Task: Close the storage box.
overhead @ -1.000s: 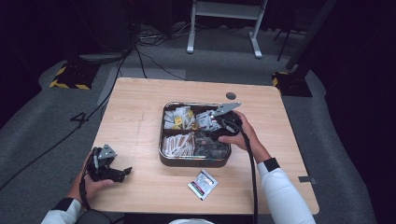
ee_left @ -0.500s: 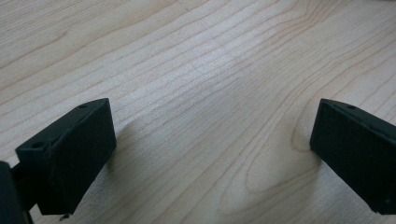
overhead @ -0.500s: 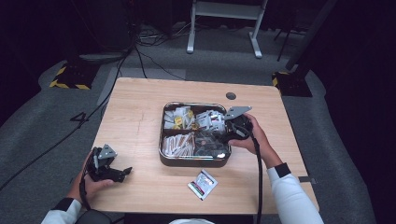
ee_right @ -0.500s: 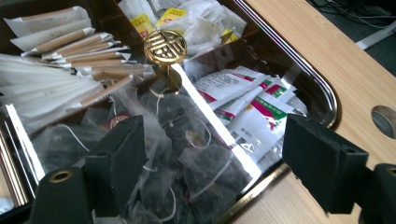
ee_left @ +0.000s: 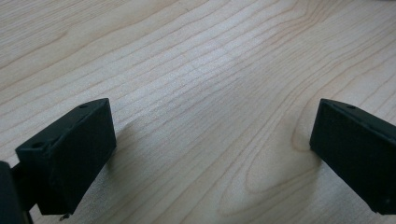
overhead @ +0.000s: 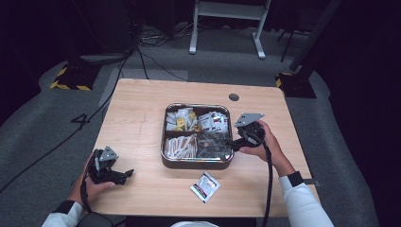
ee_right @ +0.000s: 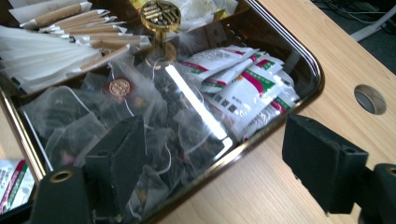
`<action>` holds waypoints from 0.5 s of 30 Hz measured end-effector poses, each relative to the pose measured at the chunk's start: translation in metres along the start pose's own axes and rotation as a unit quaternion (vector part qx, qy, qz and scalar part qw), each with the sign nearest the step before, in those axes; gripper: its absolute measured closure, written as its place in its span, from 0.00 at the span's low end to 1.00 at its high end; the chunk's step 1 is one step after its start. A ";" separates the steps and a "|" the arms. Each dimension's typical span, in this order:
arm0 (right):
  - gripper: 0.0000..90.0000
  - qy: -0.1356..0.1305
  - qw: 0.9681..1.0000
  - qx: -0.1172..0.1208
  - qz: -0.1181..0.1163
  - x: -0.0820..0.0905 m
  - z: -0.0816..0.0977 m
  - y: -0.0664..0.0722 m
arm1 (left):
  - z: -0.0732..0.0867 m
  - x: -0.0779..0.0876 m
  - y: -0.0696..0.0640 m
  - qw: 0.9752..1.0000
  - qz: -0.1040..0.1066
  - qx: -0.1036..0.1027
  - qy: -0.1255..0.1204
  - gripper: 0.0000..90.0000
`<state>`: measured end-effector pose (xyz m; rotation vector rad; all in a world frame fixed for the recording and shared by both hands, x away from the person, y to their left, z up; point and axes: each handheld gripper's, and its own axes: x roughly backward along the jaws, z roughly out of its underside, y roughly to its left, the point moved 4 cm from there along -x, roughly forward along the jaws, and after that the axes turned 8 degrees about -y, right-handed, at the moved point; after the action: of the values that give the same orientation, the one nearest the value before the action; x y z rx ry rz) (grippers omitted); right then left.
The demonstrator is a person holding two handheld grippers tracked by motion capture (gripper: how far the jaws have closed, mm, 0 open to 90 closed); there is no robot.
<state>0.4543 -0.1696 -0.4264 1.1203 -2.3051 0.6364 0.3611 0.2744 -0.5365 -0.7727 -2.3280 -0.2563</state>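
Observation:
A metal tray [overhead: 196, 164] with four compartments sits mid-table. It holds clear tea bags [ee_right: 140, 116], white sachets with red and green print [ee_right: 243, 88], paper-wrapped sticks [ee_right: 51, 46] and a gold knob [ee_right: 161, 16] at its centre. My right gripper [overhead: 232, 144] hovers at the tray's right rim [ee_right: 299, 100], open, one jaw over the tea bags and the other over the table, with nothing held [ee_right: 219, 168]. My left gripper [overhead: 126, 174] rests near the front left of the table, open over bare wood [ee_left: 210, 154].
One white sachet [overhead: 205, 186] lies loose on the table in front of the tray, also seen as a sachet [ee_right: 11, 186] beyond the tray's wall. A round cable hole [overhead: 233, 97] is behind the tray at the right. Cables and a stand are on the floor beyond.
My right gripper has drawn back to the right, from over the tray's middle to its right rim. The left gripper has stayed put.

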 end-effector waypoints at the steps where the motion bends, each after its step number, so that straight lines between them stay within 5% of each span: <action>1: 0.25 -0.001 1.000 0.001 0.002 0.002 0.002 -0.001 | 0.000 0.000 0.000 1.000 0.000 0.000 0.000 0.01; 15: 0.25 -0.001 1.000 -0.002 0.016 0.023 0.023 -0.001 | 0.000 0.000 0.000 1.000 0.000 0.000 0.000 0.01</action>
<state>0.4372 -0.1971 -0.4299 1.0857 -2.3290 0.6433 0.3611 0.2744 -0.5365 -0.7730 -2.3280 -0.2565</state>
